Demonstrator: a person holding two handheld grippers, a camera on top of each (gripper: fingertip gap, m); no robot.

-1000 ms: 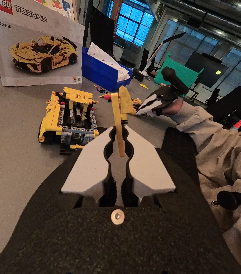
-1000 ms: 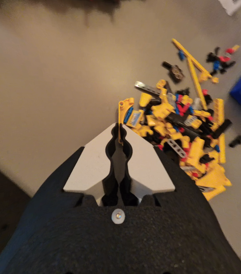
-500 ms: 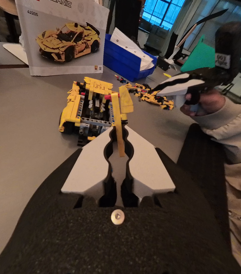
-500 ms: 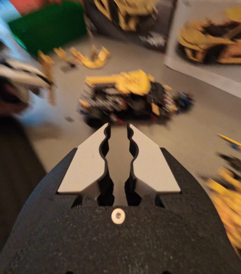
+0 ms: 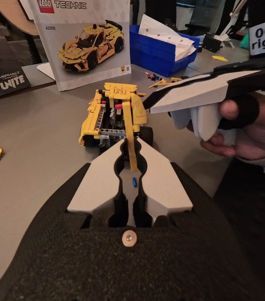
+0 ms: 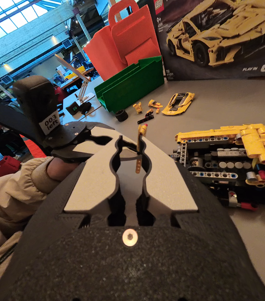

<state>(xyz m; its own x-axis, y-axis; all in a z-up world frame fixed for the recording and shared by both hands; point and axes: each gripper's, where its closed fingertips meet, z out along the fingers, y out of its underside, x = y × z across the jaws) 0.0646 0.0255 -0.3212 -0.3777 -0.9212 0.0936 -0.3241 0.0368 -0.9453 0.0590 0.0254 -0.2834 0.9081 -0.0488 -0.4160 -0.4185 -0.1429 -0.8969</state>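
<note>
Yellow beam [image 5: 129,130], long and flat, red pin and curved yellow panel at its far end, stands upright, pinched at the left gripper [image 5: 130,141] tips above the half-built yellow toy car [image 5: 112,114] on the grey table [image 5: 30,130]. Right gripper [image 6: 131,138], fingers slightly apart and holding nothing, hangs just beside the panel. Small blue pin [image 5: 134,182] lies on the table below. Booklet [image 5: 86,40] and blue bin [image 5: 153,53] stand behind the car.
</note>
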